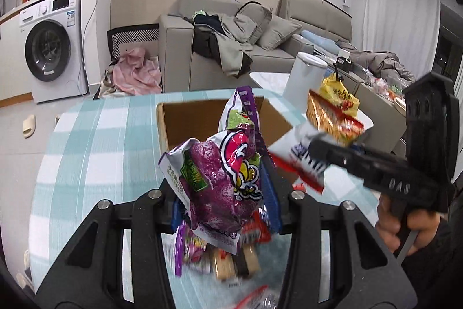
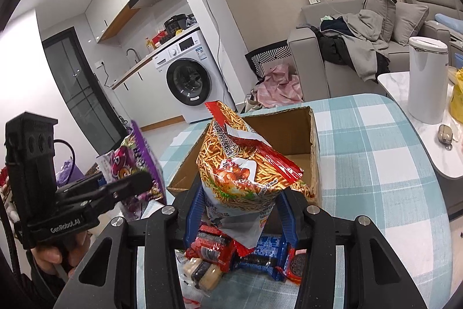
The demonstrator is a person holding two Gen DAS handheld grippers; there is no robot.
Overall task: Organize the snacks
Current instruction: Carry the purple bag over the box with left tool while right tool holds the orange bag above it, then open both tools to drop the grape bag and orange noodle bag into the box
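Left wrist view: the left gripper [image 1: 227, 210] is closed on a purple snack bag [image 1: 220, 181], lifted above the checked tablecloth [image 1: 95, 152]. The bag's front carries a pink cartoon logo and a green label; its lettering is too crumpled to read. Under it lie loose snacks [image 1: 231, 259], blurred, among them what look like sandwich biscuits. Just beyond stands an open cardboard box [image 1: 202, 120]; the purple bag hides much of its inside. At right the right gripper [image 1: 315, 144] comes in sideways, its body embossed with letters that read roughly "DAS", clamped on an orange noodle-snack bag [image 1: 332, 118] near the box's right edge. A yellow bag [image 1: 338, 97] and a white bin [image 1: 303, 77] stand behind it.

Right wrist view: the right gripper [image 2: 240, 210] pinches the orange noodle-snack bag [image 2: 243, 164] by its lower end between blue pads [image 2: 196, 204], holding it above the box [image 2: 306, 135]. The bag shows fried strands and a meat picture; its print is not legible. Below lie a red packet [image 2: 214, 248], a blue cookie packet [image 2: 266, 257] with a round dark cookie pictured, and biscuits. At left the left gripper [image 2: 139, 181], marked "GenRobot.AI", holds the purple bag [image 2: 136, 161], partly cut off behind its own arm. A washing machine [image 2: 188, 77] stands beyond.
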